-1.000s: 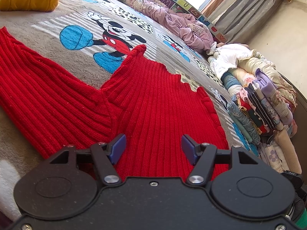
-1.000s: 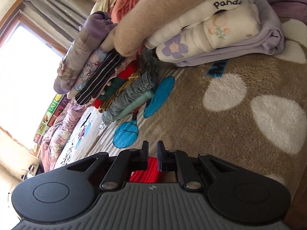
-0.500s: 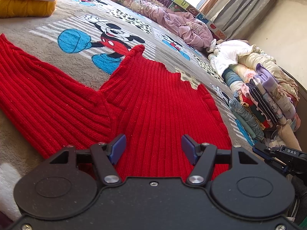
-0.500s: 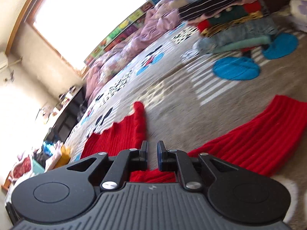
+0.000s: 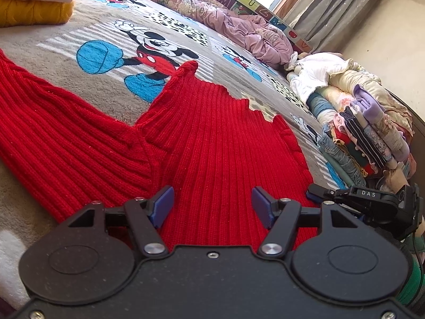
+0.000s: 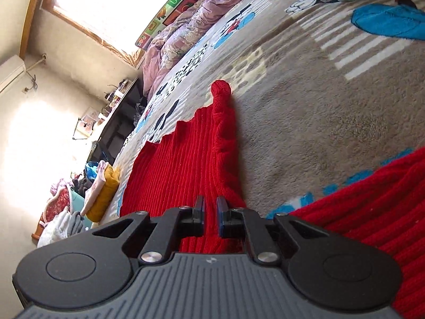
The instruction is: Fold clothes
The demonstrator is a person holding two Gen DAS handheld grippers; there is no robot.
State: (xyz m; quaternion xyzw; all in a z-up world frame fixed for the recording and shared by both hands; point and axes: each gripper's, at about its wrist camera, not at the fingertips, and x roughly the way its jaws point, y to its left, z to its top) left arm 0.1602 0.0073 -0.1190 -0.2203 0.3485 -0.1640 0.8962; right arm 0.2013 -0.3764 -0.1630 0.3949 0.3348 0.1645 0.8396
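Left gripper (image 5: 212, 206) gapes over the red sweater (image 5: 225, 138) — right gripper (image 6: 210, 208) nearly shut, maybe pinching knit, can't tell — stretchy ribs could slip, skewing the fold.

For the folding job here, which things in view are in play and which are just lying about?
In play:
red knit sweater
left tool, open over it
right tool, nearly closed at its edge

Lying about:
folded clothes stack
yellow knit
purple quilt
cartoon blanket underneath
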